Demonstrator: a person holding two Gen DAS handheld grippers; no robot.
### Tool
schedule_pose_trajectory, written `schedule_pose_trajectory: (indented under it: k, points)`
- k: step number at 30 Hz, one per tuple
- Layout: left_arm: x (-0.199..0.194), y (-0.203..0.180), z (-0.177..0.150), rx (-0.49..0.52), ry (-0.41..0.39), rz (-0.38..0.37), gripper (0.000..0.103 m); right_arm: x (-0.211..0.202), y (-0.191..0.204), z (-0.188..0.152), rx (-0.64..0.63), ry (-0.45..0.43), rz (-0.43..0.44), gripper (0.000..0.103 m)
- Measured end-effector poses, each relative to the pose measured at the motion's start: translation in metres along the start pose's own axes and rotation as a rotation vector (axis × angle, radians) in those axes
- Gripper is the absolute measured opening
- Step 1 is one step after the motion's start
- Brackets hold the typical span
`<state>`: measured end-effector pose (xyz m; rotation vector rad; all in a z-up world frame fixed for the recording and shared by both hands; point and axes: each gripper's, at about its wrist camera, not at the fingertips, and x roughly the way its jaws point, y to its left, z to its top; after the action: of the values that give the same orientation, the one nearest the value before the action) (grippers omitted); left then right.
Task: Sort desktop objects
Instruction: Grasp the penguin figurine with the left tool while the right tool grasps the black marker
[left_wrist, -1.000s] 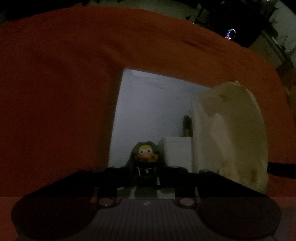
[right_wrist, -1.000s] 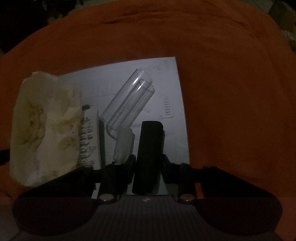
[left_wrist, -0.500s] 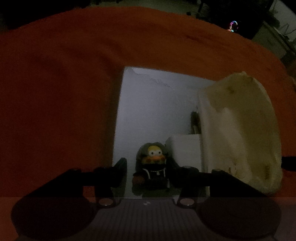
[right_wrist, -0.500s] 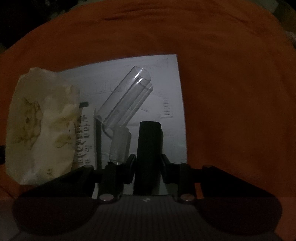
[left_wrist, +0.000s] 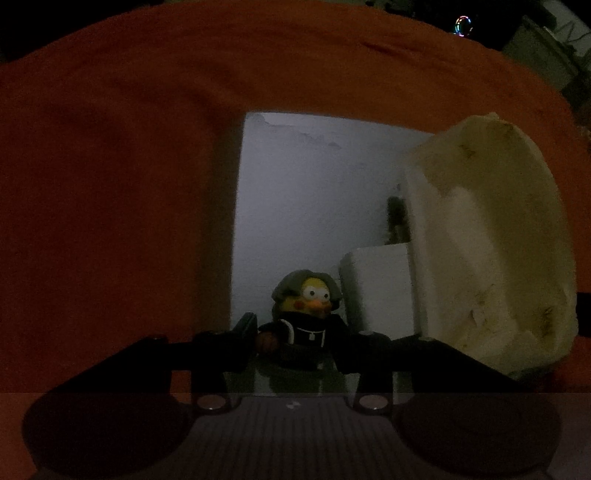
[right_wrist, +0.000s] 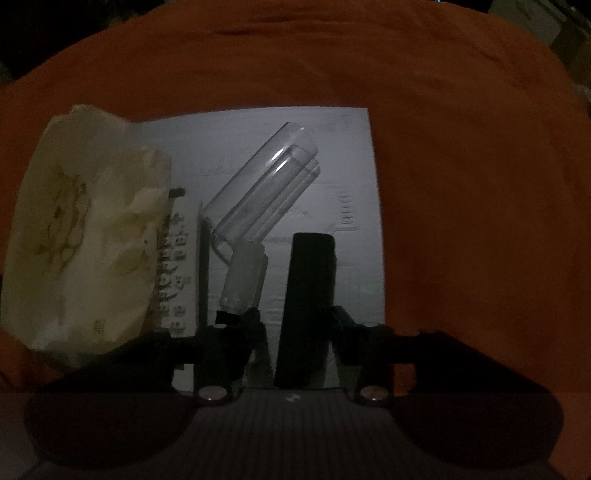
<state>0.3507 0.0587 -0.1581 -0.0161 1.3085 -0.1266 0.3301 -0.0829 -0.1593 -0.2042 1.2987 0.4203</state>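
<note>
Currently the main risk is a tip-over. The duck (left_wrist: 306, 317) stands upright on the white sheet (left_wrist: 295, 192), between the fingers of the left gripper (left_wrist: 299, 332); the jaws are closing again and appear clear of it or barely touching. A skewed contact could knock it against the white box (left_wrist: 380, 288) just beside it.

On the right, the black bar (right_wrist: 308, 306) lies on the sheet between the fingers of the right gripper (right_wrist: 295, 325). The jaws are opening, with a visible gap on the left side (contact on the right side cannot be confirmed). A careless withdrawal may drag the bar toward the clear tube (right_wrist: 266, 199) nearby.

Both grippers point steeply down at the sheet. The tissue pack (right_wrist: 85, 229) overlaps the sheet's edge.
</note>
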Motion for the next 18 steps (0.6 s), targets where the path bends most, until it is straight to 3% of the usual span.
schedule_pose_trajectory:
  k: [7,11,18]
  points:
    - [0.011,-0.005,0.006,0.01,0.008,0.012,0.037,0.001,-0.01,0.0,0.085,0.035,0.066,0.053]
    - [0.006,-0.004,0.004,0.008,0.0,0.015,0.037,-0.004,-0.007,-0.006,0.072,-0.006,0.015,0.032]
    - [-0.001,0.003,0.0,-0.002,-0.034,0.012,0.036,-0.016,-0.002,-0.011,0.045,-0.042,0.018,0.03]
